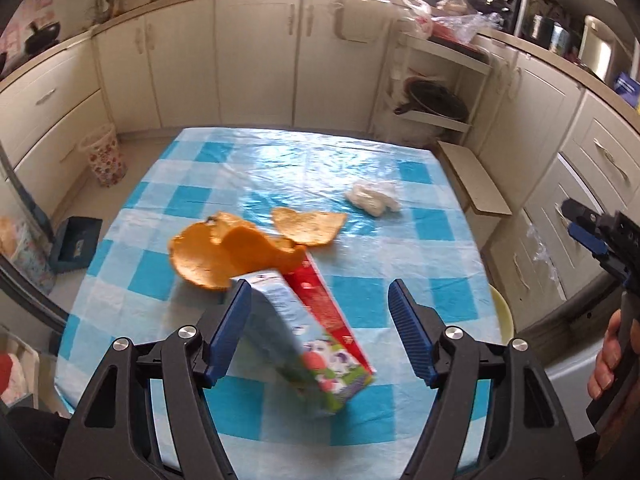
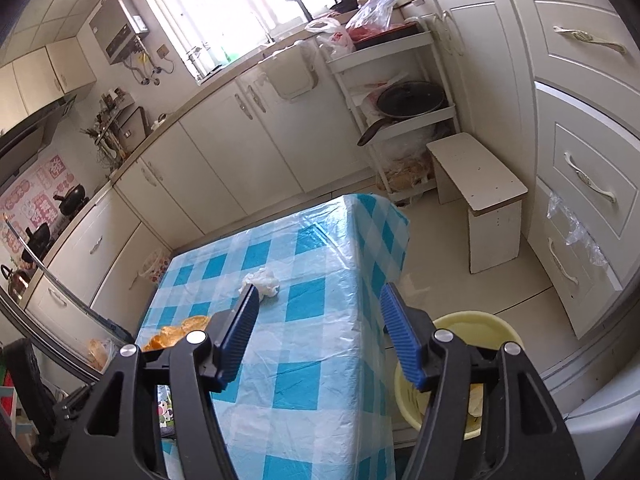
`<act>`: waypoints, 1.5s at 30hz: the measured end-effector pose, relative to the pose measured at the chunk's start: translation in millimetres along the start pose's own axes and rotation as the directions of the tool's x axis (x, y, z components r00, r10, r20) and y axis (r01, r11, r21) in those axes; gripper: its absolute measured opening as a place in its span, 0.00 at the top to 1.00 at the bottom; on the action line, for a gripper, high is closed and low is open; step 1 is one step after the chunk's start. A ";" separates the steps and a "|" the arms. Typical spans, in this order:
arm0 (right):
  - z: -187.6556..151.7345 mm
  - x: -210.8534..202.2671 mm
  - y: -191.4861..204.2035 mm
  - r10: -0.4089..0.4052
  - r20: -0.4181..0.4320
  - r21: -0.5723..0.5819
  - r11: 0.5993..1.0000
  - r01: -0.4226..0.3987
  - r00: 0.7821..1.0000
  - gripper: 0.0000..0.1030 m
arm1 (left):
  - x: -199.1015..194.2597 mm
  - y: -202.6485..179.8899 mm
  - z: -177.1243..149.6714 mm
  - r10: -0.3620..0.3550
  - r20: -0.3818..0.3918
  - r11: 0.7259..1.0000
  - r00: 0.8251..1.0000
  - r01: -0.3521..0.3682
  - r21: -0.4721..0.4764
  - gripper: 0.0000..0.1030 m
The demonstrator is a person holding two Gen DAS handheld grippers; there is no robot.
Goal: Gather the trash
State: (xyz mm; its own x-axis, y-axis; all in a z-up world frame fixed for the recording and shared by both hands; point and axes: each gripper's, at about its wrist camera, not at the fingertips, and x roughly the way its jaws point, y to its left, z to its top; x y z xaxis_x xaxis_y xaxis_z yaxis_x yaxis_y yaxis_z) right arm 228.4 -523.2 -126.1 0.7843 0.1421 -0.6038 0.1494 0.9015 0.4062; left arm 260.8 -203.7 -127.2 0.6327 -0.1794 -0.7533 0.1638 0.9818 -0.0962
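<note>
the left gripper [image 1: 320,332] stands wide, its pads clear of the colourful cartoon-printed drink carton [image 1: 310,334] lying between them on the blue-and-white checked tablecloth [image 1: 360,300]; one pad sits just beside the carton's near-left edge, so a skewed close could likely tip or slide it away. the right gripper [image 2: 320,332] also hangs wide and empty, above the table's right edge near the pale yellow plastic bin [image 2: 496,330] on the floor. left on the table: one carton, two pieces of orange peel [image 1: 216,252], one crumpled white tissue [image 1: 374,197].
</note>
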 end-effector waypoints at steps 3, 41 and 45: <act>-6.7 12.7 18.1 0.007 -0.039 -0.045 0.999 -0.009 0.999 0.40 | 8.8 39.7 7.0 0.013 -0.039 0.996 0.999 -0.016 -0.083 0.35; -26.5 151.6 112.2 -0.060 -0.244 -0.238 0.971 0.000 0.968 0.38 | 131.8 111.5 52.2 -0.210 -0.208 0.940 0.955 0.139 -0.311 0.65; -14.2 158.5 111.0 -0.102 -0.204 -0.257 0.965 0.047 0.974 0.38 | 129.1 115.6 56.8 -0.228 -0.192 0.937 0.955 0.161 -0.311 0.74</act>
State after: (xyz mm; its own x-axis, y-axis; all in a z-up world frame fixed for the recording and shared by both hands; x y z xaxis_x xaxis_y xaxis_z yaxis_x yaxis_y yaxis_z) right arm 360.8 -394.8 -186.5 0.6255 0.1302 -0.7692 0.0260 0.9819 0.1873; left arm 404.4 -116.9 -198.7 0.4211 -0.3828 -0.8222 0.0199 0.9102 -0.4136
